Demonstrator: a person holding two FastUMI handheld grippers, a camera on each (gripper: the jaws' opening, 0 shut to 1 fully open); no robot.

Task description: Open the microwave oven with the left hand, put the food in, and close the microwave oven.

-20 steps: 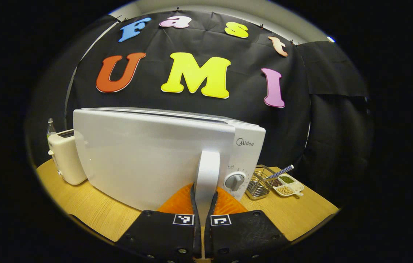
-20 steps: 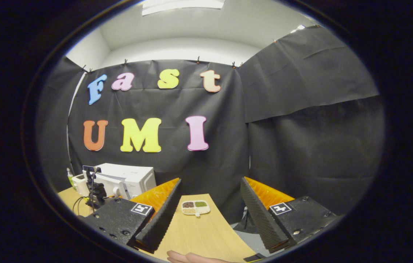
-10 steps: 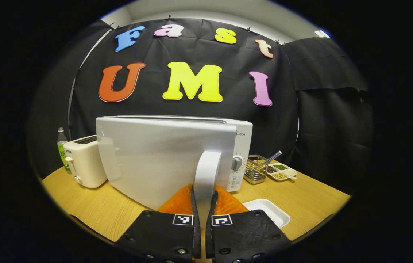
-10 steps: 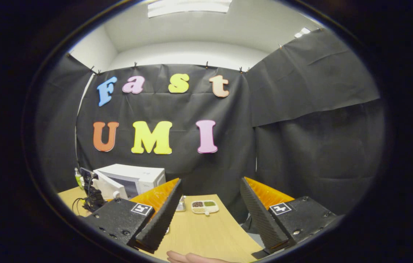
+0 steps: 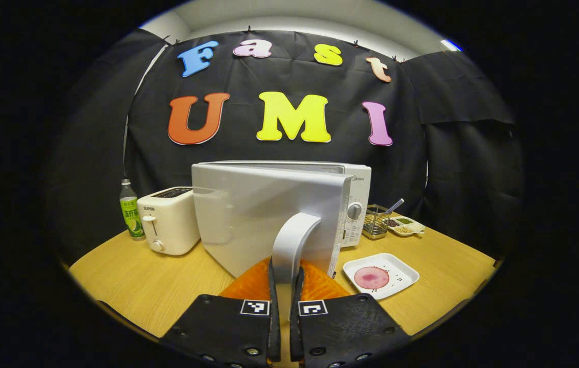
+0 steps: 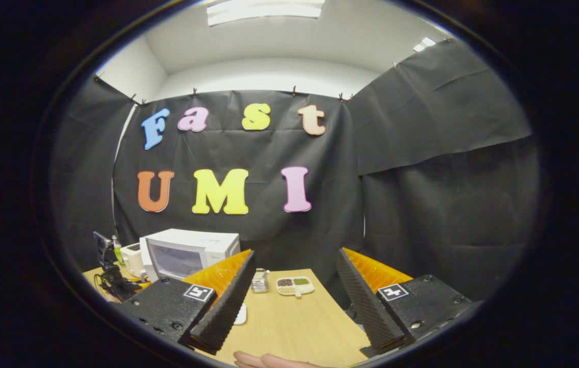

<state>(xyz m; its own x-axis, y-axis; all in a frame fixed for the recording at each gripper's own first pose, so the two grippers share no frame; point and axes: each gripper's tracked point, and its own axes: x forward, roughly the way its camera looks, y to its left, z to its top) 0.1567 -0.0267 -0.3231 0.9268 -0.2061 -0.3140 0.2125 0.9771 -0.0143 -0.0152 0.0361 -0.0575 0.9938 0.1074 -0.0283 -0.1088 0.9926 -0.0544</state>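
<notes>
Gripping the door handle (image 5: 289,240), the left gripper (image 5: 284,278) has both fingers pressed together on it. Microwave (image 5: 356,204) sits at centre of the left gripper view, door (image 5: 264,214) swung partly out from the body. White plate (image 5: 402,271) with a round pink piece of food (image 5: 371,277) lies on the wooden table (image 5: 131,286) at 4 o'clock from the handle. Toaster (image 5: 169,220) and a bottle (image 5: 130,209) stand at 9 o'clock from the microwave; wire basket (image 5: 375,222) and a divided dish (image 5: 406,226) at 3 o'clock. Right gripper (image 6: 294,301) hangs above the table with fingers wide apart, holding nothing. In the right gripper view a hand (image 6: 264,360) shows at 6 o'clock, and the microwave (image 6: 192,250) sits at 9 o'clock.
</notes>
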